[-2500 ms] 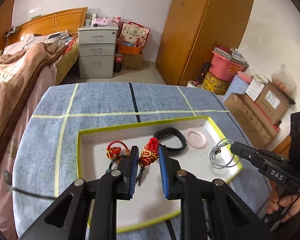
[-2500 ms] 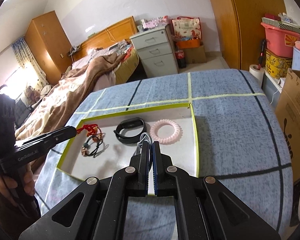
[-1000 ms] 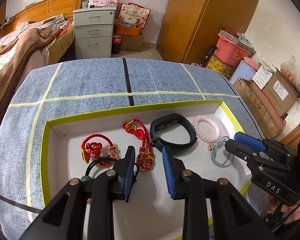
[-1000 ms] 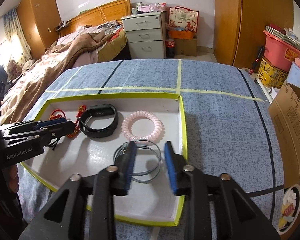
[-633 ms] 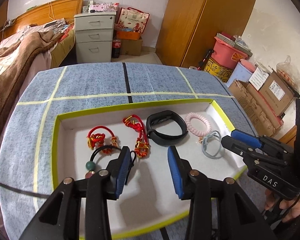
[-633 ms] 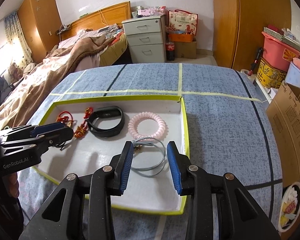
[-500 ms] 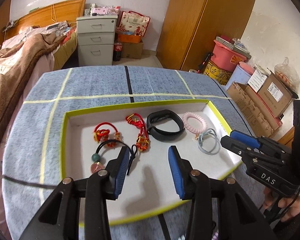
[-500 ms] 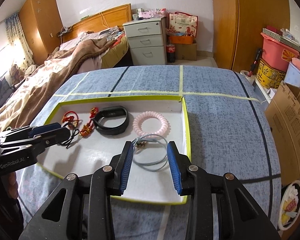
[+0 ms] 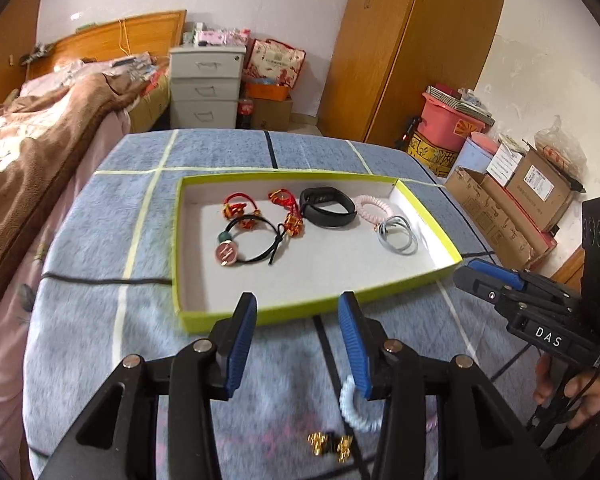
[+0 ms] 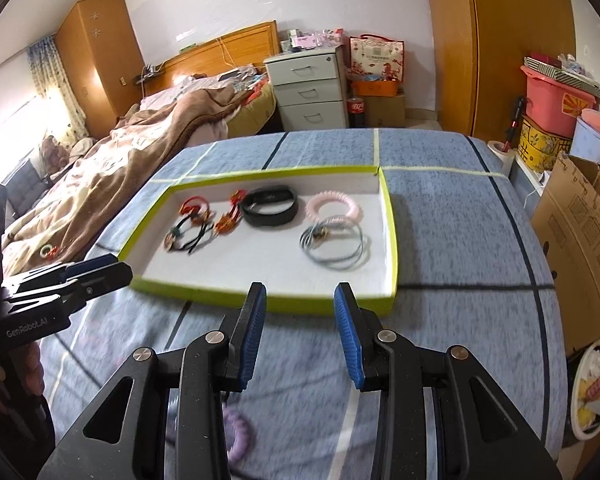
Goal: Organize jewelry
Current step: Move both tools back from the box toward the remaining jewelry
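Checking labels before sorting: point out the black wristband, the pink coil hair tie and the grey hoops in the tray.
black wristband [image 9: 327, 212]: left wrist view, on the near side of the band.
pink coil hair tie [image 9: 374, 207]: left wrist view, on its coiled ring.
grey hoops [image 10: 334, 259]: right wrist view, on the near arc.

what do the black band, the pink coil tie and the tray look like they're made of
Black band: likely silicone or rubber, smooth and matte with a soft sheen. Pink coil tie: probably plastic, a glossy ridged spiral. Tray: seemingly cardboard, thin straight walls, matte white inside, lime outside.
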`<state>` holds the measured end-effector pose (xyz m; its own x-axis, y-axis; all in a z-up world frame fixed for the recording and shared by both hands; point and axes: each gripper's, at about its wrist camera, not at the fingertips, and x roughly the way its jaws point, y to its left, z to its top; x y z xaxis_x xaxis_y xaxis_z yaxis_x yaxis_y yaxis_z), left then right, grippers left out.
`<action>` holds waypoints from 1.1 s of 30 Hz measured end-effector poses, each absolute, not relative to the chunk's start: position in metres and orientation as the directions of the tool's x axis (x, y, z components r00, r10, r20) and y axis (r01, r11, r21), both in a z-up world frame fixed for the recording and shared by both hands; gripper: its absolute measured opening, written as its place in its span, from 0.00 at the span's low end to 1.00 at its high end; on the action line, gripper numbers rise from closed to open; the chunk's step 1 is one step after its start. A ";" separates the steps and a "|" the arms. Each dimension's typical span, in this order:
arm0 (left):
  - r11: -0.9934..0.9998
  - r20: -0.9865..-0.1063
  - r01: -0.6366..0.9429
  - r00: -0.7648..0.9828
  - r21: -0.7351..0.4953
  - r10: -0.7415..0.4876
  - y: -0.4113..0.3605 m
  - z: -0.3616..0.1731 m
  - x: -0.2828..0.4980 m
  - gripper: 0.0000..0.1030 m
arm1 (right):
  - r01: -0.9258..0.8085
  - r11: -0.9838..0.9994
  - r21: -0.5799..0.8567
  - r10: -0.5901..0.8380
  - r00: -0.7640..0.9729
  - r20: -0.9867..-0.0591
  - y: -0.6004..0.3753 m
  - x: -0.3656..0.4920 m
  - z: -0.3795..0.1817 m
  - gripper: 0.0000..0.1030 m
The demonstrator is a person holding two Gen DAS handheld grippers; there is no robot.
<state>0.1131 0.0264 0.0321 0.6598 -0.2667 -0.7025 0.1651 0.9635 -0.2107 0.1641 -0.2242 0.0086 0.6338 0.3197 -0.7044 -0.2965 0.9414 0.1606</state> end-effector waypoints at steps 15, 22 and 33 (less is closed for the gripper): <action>0.958 -0.693 0.152 0.663 -0.245 -0.282 0.038 0.011 0.056 0.46 | -0.349 0.917 0.194 0.374 0.579 -0.724 -0.221 0.116 -0.016 0.36; 0.952 -0.690 0.141 0.662 -0.271 -0.294 0.044 0.006 0.046 0.50 | -0.402 0.897 0.184 0.391 0.527 -0.755 -0.205 0.109 -0.032 0.45; 0.950 -0.699 0.128 0.650 -0.286 -0.298 0.048 -0.004 0.040 0.50 | -0.429 0.900 0.077 0.319 0.528 -0.787 -0.187 0.104 -0.042 0.45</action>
<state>0.0401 0.0475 -0.0036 0.6504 -0.2979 -0.6988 0.1280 0.9497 -0.2857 0.1040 -0.1871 -0.0417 0.5275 0.3189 -0.7874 -0.4288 0.9001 0.0772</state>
